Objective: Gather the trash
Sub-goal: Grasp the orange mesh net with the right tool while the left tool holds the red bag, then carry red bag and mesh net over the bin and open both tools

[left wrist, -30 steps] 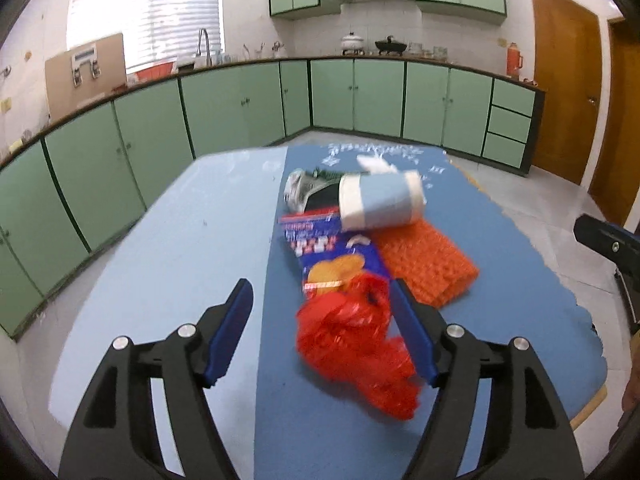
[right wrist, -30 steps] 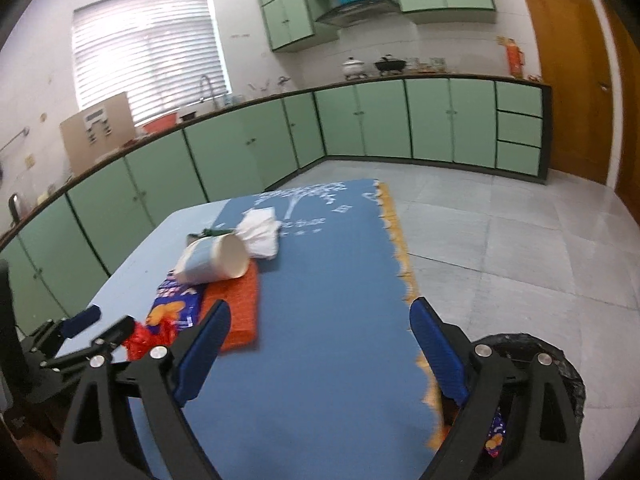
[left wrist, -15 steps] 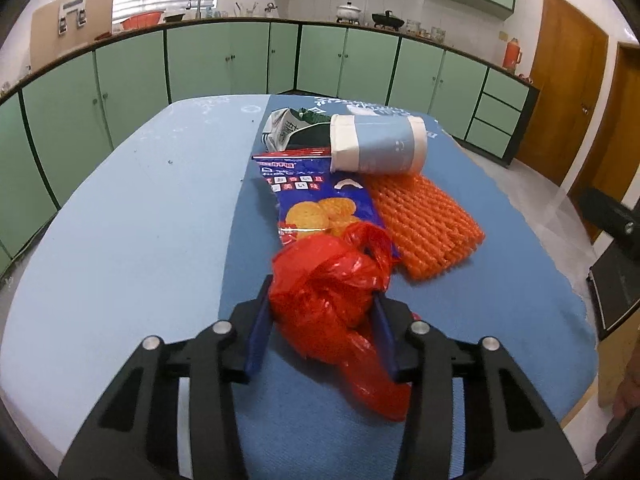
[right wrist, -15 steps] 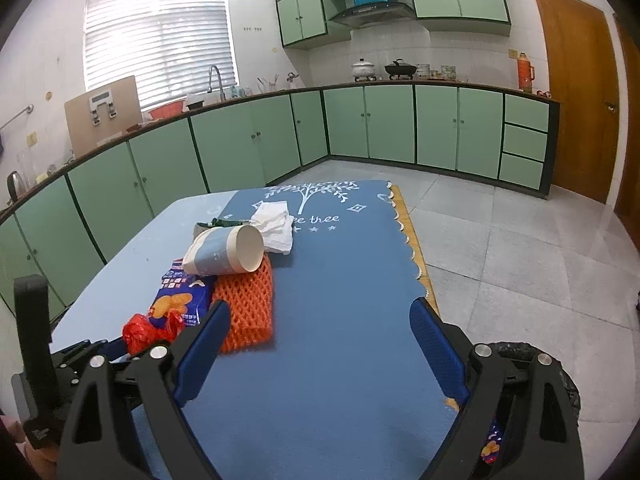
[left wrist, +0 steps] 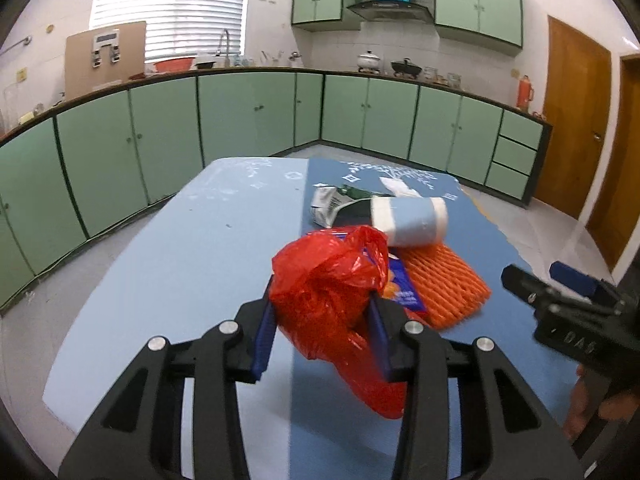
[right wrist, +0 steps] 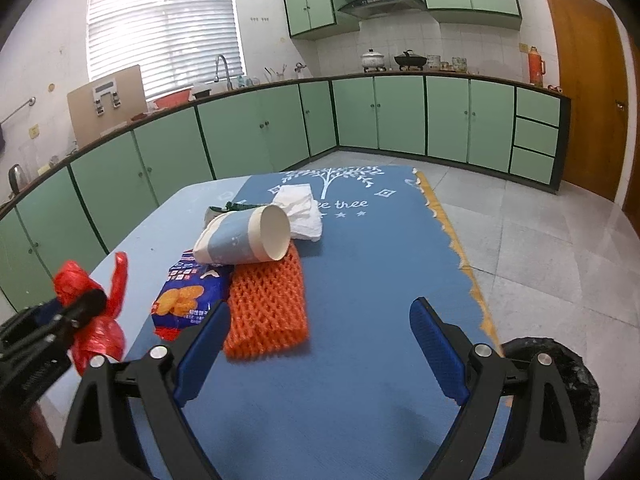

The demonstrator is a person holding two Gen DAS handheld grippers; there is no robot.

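Note:
My left gripper holds a crumpled red plastic bag between its blue pads, clear of the table; the jaws are still closing on it. In the right wrist view the red bag hangs at the far left. Behind it on the blue mat lie a blue snack wrapper, an orange foam net, a tipped paper cup, a white tissue and a crushed carton. My right gripper is open above the mat, nothing between its fingers.
A black-lined trash bin stands on the tiled floor off the mat's right edge. The light blue table extends left of the mat. Green cabinets run along the walls; a wooden door is at the right.
The left jaws closed around the red bag and raised it off the table. The right gripper came lower and nearer the orange net.

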